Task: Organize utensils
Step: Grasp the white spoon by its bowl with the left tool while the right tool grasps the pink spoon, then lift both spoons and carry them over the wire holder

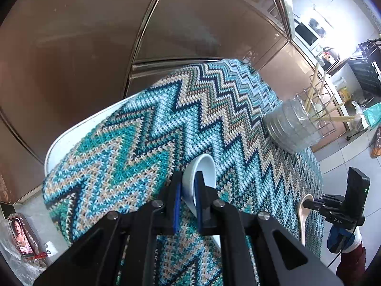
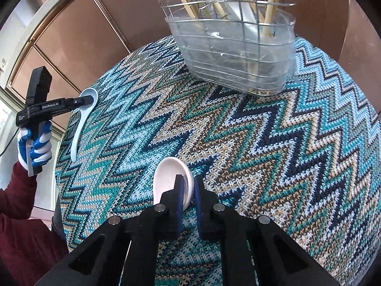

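"GenRobot.AI" on left gripper (image 2: 89,100); "DAS" on right gripper (image 1: 307,205).

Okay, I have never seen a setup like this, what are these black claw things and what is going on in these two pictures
No robot here: a person holds a two-finger tool in each gloved hand. Each picture comes from a camera on one tool, looking along its fingers.

In the left-hand view, the left gripper is shut on the rim of a pale blue spoon. In the right-hand view, the right gripper is shut on the rim of a white spoon. Each view also shows the other tool from the side.

Both spoons lie on a zigzag-patterned cloth. At its far edge stands a wire basket holding chopsticks and another spoon.
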{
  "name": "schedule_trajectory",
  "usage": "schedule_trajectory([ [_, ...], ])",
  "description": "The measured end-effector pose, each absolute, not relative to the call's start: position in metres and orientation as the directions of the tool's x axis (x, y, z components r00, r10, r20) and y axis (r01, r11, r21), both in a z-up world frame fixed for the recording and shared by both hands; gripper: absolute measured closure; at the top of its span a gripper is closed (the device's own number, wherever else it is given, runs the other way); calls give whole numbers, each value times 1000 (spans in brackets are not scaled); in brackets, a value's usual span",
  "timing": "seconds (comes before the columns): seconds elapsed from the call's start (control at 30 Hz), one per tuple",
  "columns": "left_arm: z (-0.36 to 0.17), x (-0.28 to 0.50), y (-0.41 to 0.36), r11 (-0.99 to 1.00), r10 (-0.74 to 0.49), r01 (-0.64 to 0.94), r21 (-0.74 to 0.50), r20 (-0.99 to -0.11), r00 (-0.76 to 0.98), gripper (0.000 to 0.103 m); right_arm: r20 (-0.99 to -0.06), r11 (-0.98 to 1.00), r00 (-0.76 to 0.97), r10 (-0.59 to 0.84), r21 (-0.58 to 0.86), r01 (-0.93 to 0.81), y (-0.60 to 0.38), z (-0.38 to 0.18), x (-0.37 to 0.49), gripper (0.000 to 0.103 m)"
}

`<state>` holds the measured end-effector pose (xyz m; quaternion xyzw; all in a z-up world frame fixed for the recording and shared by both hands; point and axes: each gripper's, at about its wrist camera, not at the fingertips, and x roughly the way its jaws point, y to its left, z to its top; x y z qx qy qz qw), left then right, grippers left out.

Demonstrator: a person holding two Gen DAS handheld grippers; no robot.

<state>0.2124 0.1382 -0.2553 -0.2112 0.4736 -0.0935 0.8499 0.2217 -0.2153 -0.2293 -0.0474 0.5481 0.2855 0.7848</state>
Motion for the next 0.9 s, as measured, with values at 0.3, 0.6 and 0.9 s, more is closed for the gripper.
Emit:
schedule_trajectory([
  [0.3,-238,198,141,892,-347,-39,-450,-740,576,94,-865,868,334,375,201,-454,-222,-201,202,95],
  [0.6,-227,184,147,889,-339,-47,-455,-726,599,94,-833,891,415,365,184,-414,-222,-172,180,95],
  [0.9,-210,170,150,883,-338,-44,-468,-698,632,94,-788,923,522,326,146,-356,-236,-147,155,95],
])
